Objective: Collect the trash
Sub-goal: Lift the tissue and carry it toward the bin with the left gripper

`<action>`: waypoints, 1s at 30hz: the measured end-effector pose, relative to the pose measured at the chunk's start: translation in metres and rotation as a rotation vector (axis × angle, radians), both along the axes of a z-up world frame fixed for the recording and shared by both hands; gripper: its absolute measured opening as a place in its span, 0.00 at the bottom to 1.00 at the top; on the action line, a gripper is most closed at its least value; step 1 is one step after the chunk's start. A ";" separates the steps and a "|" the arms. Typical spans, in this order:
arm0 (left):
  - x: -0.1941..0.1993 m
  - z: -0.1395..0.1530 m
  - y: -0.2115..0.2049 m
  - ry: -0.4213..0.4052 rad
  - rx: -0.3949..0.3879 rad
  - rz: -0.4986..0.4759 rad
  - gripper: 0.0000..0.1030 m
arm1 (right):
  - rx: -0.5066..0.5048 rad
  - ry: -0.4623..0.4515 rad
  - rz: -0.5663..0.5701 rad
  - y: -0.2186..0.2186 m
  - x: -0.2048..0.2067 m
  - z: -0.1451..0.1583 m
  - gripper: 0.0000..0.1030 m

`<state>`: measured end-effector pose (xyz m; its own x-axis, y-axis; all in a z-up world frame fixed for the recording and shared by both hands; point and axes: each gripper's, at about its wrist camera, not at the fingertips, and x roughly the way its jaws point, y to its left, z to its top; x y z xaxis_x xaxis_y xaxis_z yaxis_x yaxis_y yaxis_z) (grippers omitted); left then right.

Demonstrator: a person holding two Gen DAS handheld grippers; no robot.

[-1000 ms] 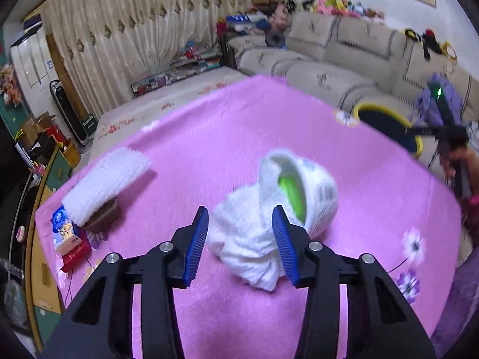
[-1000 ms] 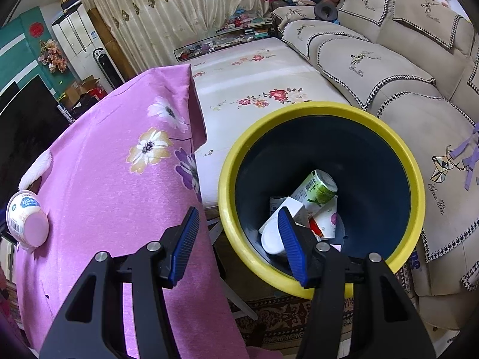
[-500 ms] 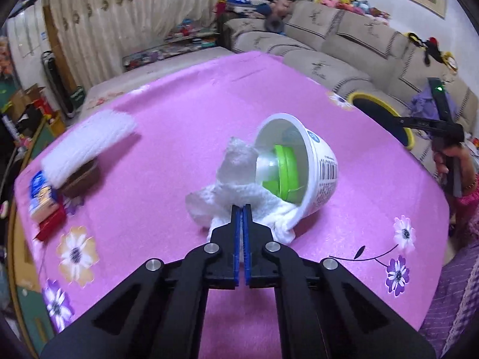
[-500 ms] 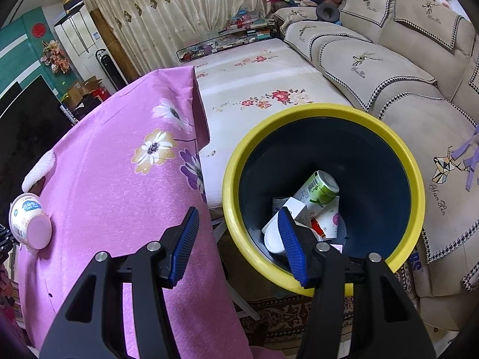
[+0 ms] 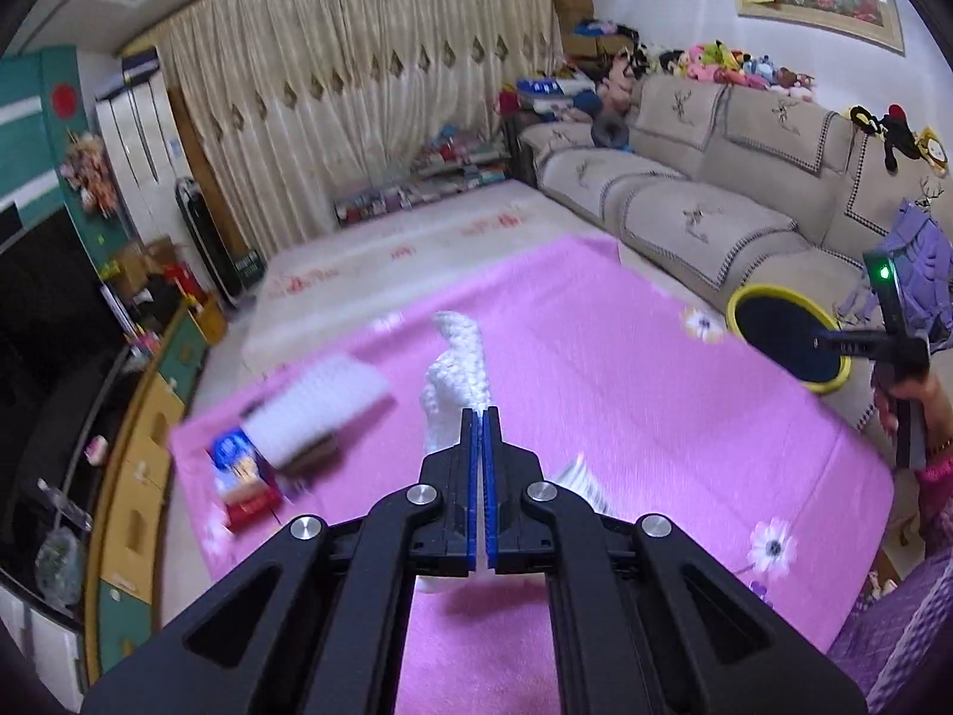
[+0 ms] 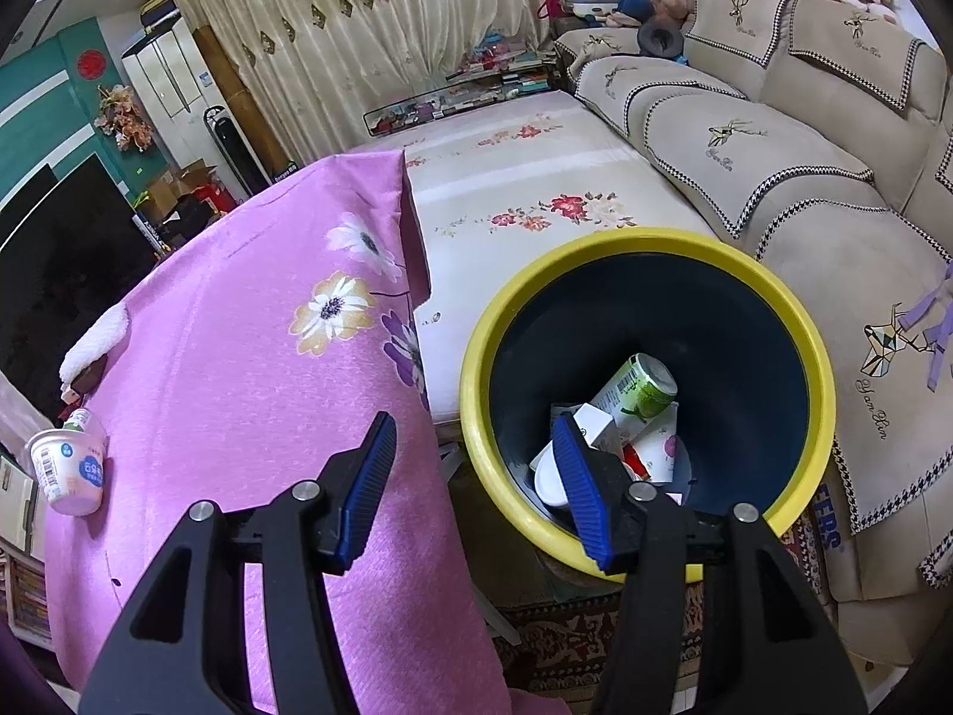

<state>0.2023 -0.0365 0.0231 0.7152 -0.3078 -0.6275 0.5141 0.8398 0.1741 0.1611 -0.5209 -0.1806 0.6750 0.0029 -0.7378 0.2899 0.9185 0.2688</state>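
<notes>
My left gripper is shut on a crumpled white tissue, which sticks up above the fingertips, lifted off the pink tablecloth. A white yogurt cup lies on its side on the cloth; the left wrist view shows only a sliver of the cup behind my finger. My right gripper stands open and empty between the table's edge and the yellow-rimmed bin. The bin holds a green-labelled bottle and other scraps.
A white fluffy pad on a brown block and a blue and red packet lie at the cloth's left end. A low flowered bench and a beige sofa stand behind the bin. A TV cabinet runs along the left.
My left gripper closed on the tissue beside the cup and lifted it; the cup stayed down on the cloth. The right gripper has kept still over the bin's edge.
</notes>
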 end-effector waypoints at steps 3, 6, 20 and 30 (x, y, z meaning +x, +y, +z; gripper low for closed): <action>-0.001 0.024 -0.008 -0.050 -0.015 0.006 0.02 | 0.002 -0.005 0.002 0.000 -0.003 0.001 0.51; -0.002 0.042 -0.012 -0.082 -0.030 0.006 0.02 | 0.002 -0.011 0.003 -0.002 -0.006 0.004 0.51; -0.001 0.117 -0.088 -0.171 -0.062 -0.083 0.02 | -0.002 -0.063 -0.039 -0.026 -0.032 0.022 0.51; -0.002 0.135 -0.200 -0.166 -0.058 -0.245 0.02 | 0.002 -0.080 -0.102 -0.066 -0.057 0.024 0.51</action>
